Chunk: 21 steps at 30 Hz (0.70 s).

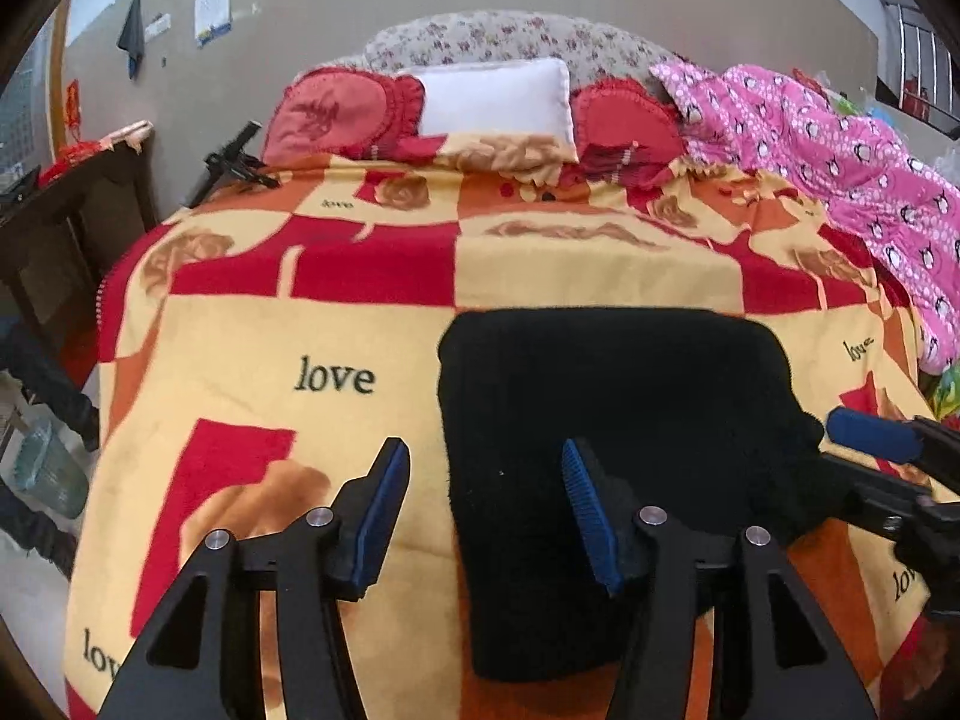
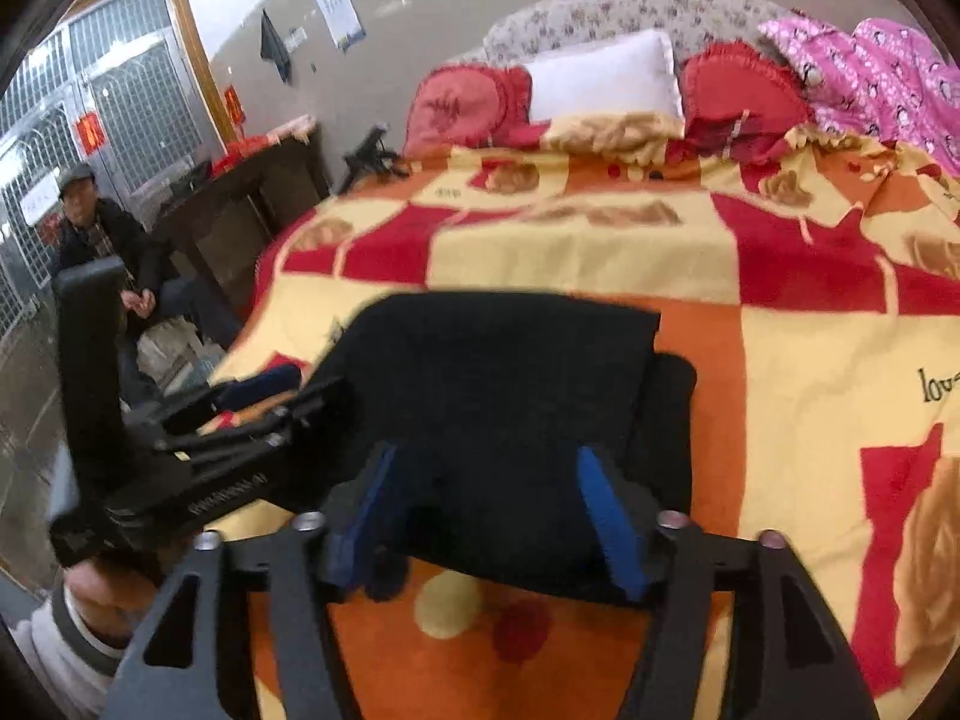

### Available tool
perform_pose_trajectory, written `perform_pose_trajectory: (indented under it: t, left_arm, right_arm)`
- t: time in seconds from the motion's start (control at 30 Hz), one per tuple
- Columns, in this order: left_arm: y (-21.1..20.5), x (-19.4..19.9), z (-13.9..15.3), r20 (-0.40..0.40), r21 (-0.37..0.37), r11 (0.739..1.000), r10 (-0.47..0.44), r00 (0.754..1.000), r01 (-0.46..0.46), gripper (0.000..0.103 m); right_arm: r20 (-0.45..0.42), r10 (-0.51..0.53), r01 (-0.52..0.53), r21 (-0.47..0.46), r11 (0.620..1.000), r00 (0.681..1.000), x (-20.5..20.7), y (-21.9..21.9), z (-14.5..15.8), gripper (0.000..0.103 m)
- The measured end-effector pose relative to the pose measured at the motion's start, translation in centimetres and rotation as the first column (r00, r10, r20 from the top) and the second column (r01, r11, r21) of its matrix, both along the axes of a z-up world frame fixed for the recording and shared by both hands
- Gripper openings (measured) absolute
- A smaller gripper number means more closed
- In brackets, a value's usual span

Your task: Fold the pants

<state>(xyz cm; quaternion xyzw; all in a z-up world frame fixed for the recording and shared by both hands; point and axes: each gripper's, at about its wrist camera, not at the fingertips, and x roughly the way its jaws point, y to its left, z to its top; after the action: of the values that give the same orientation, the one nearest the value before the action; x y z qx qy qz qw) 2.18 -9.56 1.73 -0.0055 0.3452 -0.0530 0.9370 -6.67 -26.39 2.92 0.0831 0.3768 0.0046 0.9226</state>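
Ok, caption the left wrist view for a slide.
Open left gripper hovering over folded black pants on a red-and-yellow "love" blanket, right gripper at the pants' right edge.

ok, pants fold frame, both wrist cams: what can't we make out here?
- Pants: fold layers unreadable in both views, uniformly black.
- Pants' near edge: left wrist view, behind the open left gripper.
- Right gripper: open; contact with the cloth unclear, motion blur.

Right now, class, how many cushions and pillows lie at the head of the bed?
3. A red cushion on the left, a white pillow in the middle, a second red cushion on the right. The pink quilt may hide more.
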Motion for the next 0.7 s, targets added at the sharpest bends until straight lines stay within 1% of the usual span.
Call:
perform_pose_trajectory:
  t: [0.13,0.2,0.23,0.27,0.3,0.37,0.43,0.53,0.63,0.7]
  left_arm:
    - [0.3,-1.7,0.3,0.034,0.002,1.000,0.006,0.999,-0.006,0.057]
    - [0.5,-2.9,0.5,0.055,-0.002,1.000,0.012,0.998,-0.012,0.061]
    - [0.5,-3.5,0.7,0.066,0.001,1.000,0.018,0.998,-0.018,0.061]
    - [0.7,-4.0,0.7,0.074,-0.002,1.000,0.019,0.997,-0.019,0.062]
    - [0.8,-4.4,0.8,0.082,-0.008,1.000,0.020,0.996,-0.019,0.062]
    - [1.0,-5.3,1.0,0.096,-0.017,1.000,0.019,0.995,-0.018,0.064]
    - [1.2,-6.1,1.0,0.099,-0.013,1.000,0.021,0.995,-0.020,0.066]
    - [1.6,-7.4,1.1,0.118,-0.007,0.999,0.035,0.992,-0.034,0.067]
    - [1.9,-7.9,1.3,0.117,0.002,0.999,0.038,0.992,-0.038,0.071]
    - [2.1,-8.4,1.2,0.111,0.002,0.999,0.040,0.993,-0.041,0.071]
  right_arm:
    - [0.039,-0.022,0.023,-0.033,0.999,0.999,-1.2,1.0,1.3,0.073]
    - [0.062,-0.035,0.038,-0.036,0.999,0.997,-1.7,1.3,1.9,0.076]
    - [0.080,-0.046,0.048,-0.031,0.998,0.996,-2.0,1.3,2.2,0.079]
    - [0.096,-0.062,0.065,-0.029,0.997,0.993,-2.2,1.4,2.4,0.086]
    - [0.103,-0.074,0.077,-0.029,0.997,0.992,-2.4,1.4,2.6,0.091]
    - [0.101,-0.089,0.094,-0.043,0.995,0.991,-2.5,1.7,2.7,0.092]
    - [0.090,-0.088,0.094,-0.062,0.994,0.992,-2.4,2.1,2.6,0.092]
    - [0.088,-0.083,0.090,-0.076,0.993,0.993,-2.7,2.5,2.5,0.092]
    - [0.084,-0.084,0.090,-0.076,0.993,0.993,-2.8,2.7,2.5,0.092]
    - [0.085,-0.082,0.089,-0.077,0.993,0.993,-3.0,2.9,2.5,0.092]
